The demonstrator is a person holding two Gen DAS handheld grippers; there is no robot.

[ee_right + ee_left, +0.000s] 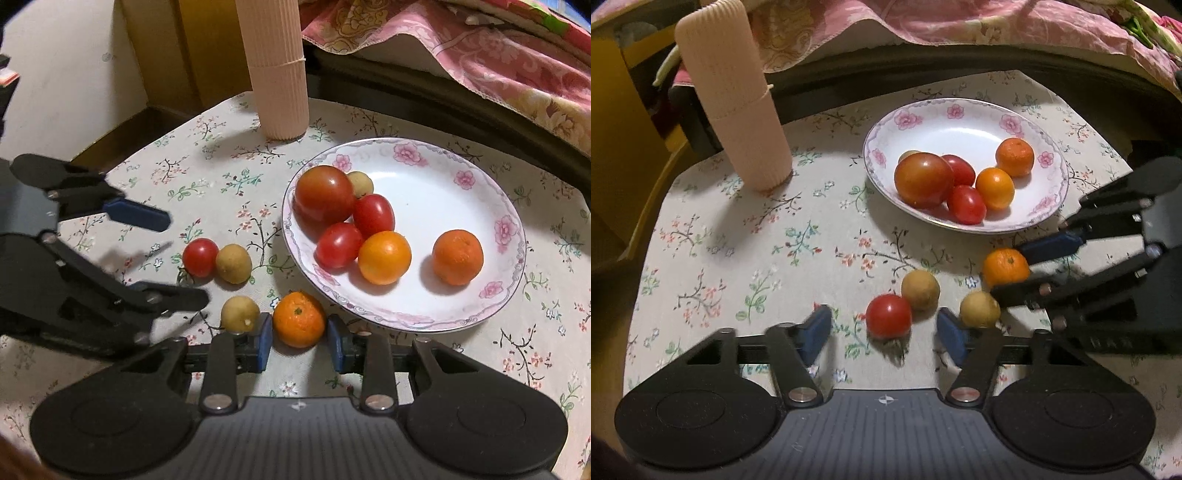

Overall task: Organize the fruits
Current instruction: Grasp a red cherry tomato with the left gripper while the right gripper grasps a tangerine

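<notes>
Loose mandarin [299, 319]: on the floral tablecloth [207, 177], just in front of the plate's near rim, sitting between the right gripper's [299, 338] two blue pads.
Right gripper state: jaws narrowed around the mandarin; the left pad looks to touch its skin, the right pad shows a sliver of gap, so I cannot tell whether it is truly clamped.
Red cherry tomato [888, 315]: on the cloth, between the left gripper's [882, 328] pads but nearer the tips, with clear space either side.
Left gripper state: partly open, holding nothing; pads blurred.
Key relation: each fruit lies straight ahead of its own gripper, both round with no long axis to line up; the plate [513, 229] lies beyond and to the right of both.
Neighbours: one tan fruit [920, 288] touches the tomato; another [979, 309] sits just beside the left gripper's right pad and near the right gripper's left finger, likely to be nudged.
Plate contents: six fruits clustered left of centre, open room on the right.
Hidden: a small tan fruit [360, 184] in the plate, half behind the large tomato [324, 194]; the mandarin's underside.
</notes>
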